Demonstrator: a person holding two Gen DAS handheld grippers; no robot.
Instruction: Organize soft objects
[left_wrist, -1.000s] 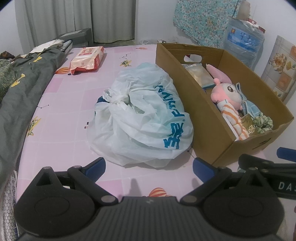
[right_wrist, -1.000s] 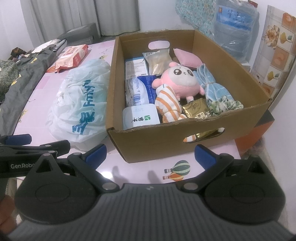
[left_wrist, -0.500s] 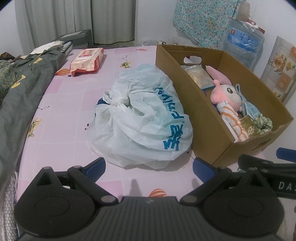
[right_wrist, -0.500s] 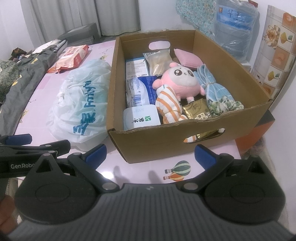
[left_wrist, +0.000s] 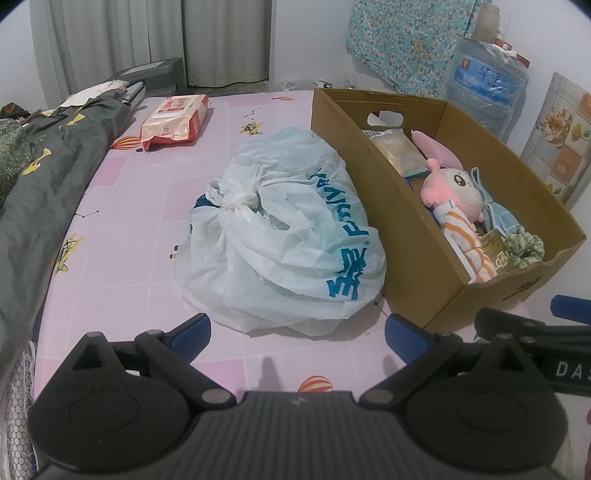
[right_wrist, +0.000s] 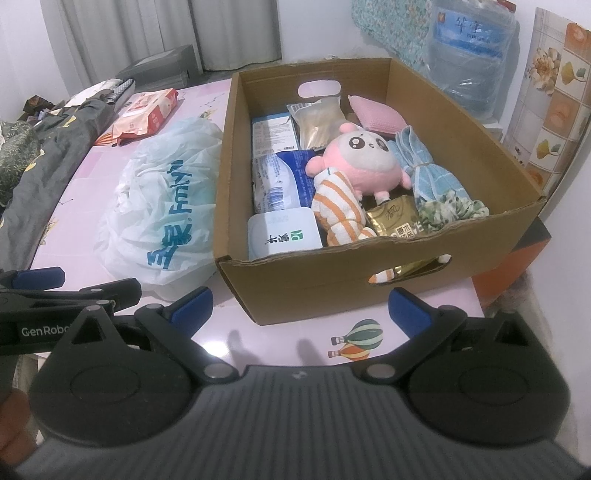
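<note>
Both grippers hover low over the near edge of the pink table (left_wrist: 122, 206), side by side and level, pointing forward. The left gripper (left_wrist: 297, 330) has its blue-tipped fingers (left_wrist: 192, 330) spread wide with nothing between them, aimed at the white plastic bag (left_wrist: 284, 236). The right gripper (right_wrist: 301, 308) is likewise spread wide and empty, facing the near wall of the cardboard box (right_wrist: 332, 273). Each one shows at the edge of the other's view; its side reads "GenRobo" on the left one and "DAS" on the right one, both cut off.

The white plastic bag, knotted at the top, lies on the table touching the box's left wall; its blue print shows large characters followed by "Fmly".

Inside the box are the soft things: a pink plush toy (right_wrist: 364, 160) in the middle, an orange-striped cloth (right_wrist: 338, 208) just in front of it, a blue towel (right_wrist: 421, 168) to its right, a green scrunchie (right_wrist: 452, 210) in the near right corner, and a pink pad (right_wrist: 375, 114) against the far wall. A white pack (right_wrist: 284, 236) with Chinese characters and a gold packet (right_wrist: 393, 219) sit at the near wall.

Left of the box, well behind the bag, lies a pink wipes pack (left_wrist: 175, 120). Behind the box stands a water jug (right_wrist: 467, 51) with a blue label in Chinese.
</note>
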